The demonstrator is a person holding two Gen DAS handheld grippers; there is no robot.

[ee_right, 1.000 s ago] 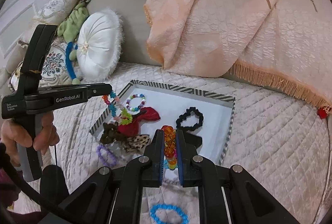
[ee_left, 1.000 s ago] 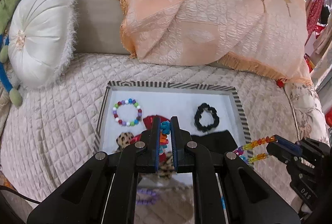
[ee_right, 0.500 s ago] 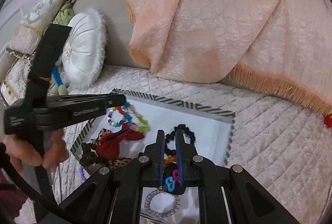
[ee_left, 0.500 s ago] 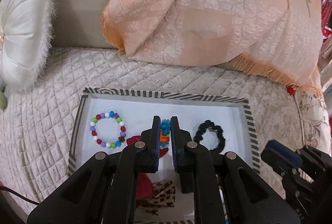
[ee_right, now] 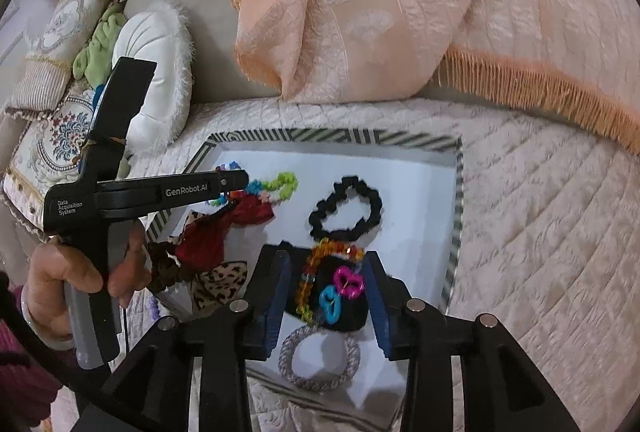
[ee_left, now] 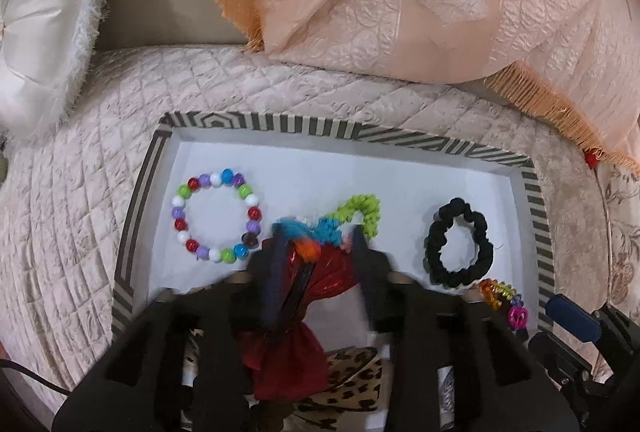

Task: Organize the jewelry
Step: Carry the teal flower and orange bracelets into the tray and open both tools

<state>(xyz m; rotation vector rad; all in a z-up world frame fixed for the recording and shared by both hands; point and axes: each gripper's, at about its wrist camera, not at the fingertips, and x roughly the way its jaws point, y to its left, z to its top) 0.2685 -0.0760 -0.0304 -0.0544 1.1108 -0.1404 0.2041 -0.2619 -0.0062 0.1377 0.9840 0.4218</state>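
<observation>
Grippers both stand spread over the tray (ee_right: 458,168): left gripper (ee_left: 318,232) above the knitted bracelet (ee_left: 352,216), right gripper (ee_right: 326,280) straddling the charm bracelet (ee_right: 320,264).

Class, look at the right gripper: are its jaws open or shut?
Open. The right gripper has its blue pads spread wide, with the orange beaded bracelet lying loose between them.

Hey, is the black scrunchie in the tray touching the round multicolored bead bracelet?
Apart. The left wrist view shows the black scrunchie on the tray's right side and the bead bracelet on its left, with bare white tray floor and other pieces between them.
</observation>
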